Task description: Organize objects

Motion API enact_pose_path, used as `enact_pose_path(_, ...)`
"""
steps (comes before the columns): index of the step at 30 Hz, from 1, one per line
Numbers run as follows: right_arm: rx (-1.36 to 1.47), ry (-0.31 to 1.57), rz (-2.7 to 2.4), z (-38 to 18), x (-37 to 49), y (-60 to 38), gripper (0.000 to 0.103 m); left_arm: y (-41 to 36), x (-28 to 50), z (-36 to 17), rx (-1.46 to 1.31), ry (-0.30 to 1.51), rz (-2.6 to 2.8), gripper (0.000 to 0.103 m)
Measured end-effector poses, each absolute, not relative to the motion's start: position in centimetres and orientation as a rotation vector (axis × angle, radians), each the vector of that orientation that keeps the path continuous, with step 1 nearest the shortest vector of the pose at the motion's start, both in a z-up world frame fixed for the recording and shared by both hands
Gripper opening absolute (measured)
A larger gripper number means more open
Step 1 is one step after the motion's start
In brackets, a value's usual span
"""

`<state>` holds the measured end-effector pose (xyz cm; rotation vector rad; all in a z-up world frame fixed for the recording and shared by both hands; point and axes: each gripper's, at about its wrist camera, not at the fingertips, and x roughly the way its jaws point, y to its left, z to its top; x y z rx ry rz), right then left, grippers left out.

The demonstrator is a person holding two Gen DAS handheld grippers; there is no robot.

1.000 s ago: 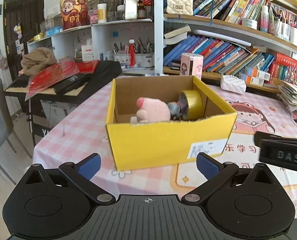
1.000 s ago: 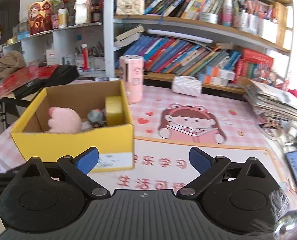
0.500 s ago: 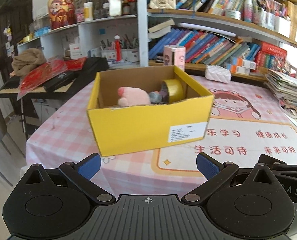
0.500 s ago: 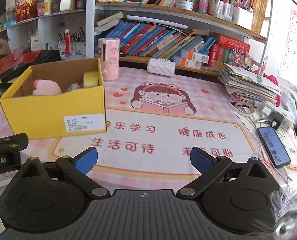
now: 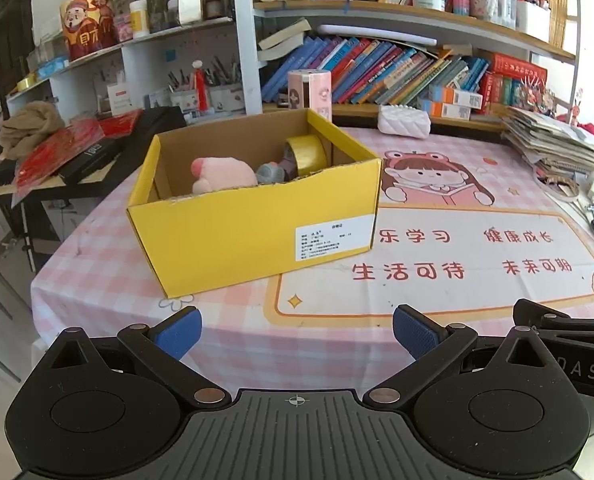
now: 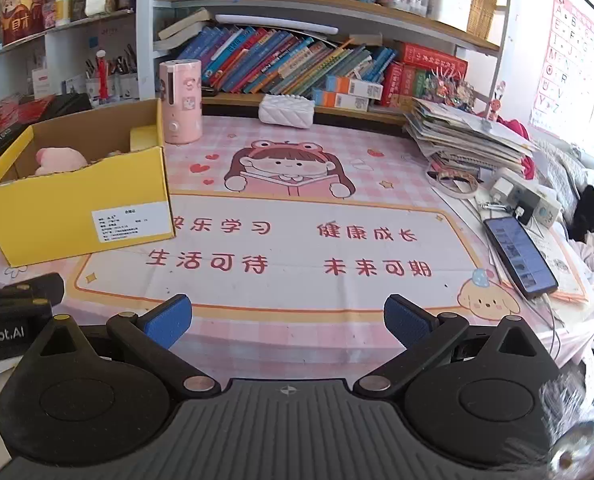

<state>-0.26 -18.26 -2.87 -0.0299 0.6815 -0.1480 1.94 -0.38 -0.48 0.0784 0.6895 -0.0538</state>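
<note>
Left wrist view: the left gripper (image 5: 295,332) is seen spread wide and empty above the near edge of the pink checked tablecloth (image 5: 97,264). The yellow box (image 5: 253,220) is placed ahead and slightly left of it, well apart, its long axis running left to right with the far right corner turned away. Inside, a pink plush toy (image 5: 221,174), a small grey toy (image 5: 271,171) and a roll of gold tape (image 5: 307,154) are held against the back half; the box floor is hidden by the front wall. Part of the right gripper is cut off at the lower right edge.

Right wrist view: the right gripper (image 6: 287,322) is shown with its jaws opening, nothing between them, over the printed mat (image 6: 297,240). The box is set far to the left of it, so the left gripper is judged the nearer of the 2. Only the plush toy's top and a corner of the tape are visible over the rim. Loose items are left outside: a pink cylinder (image 6: 180,102), a white quilted pouch (image 6: 285,109), a phone (image 6: 519,258). Which of these belongs to the task cannot be told.
</note>
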Motion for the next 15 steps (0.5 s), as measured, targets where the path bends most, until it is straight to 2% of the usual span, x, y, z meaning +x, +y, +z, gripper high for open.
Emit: enact_pose_path(15, -0.01, 0.72, -0.15, -3.24, -0.46, -19.0, 0.103, -1.18, 1.59, -0.62, 0.092, 0.704, -0.05, 0.103)
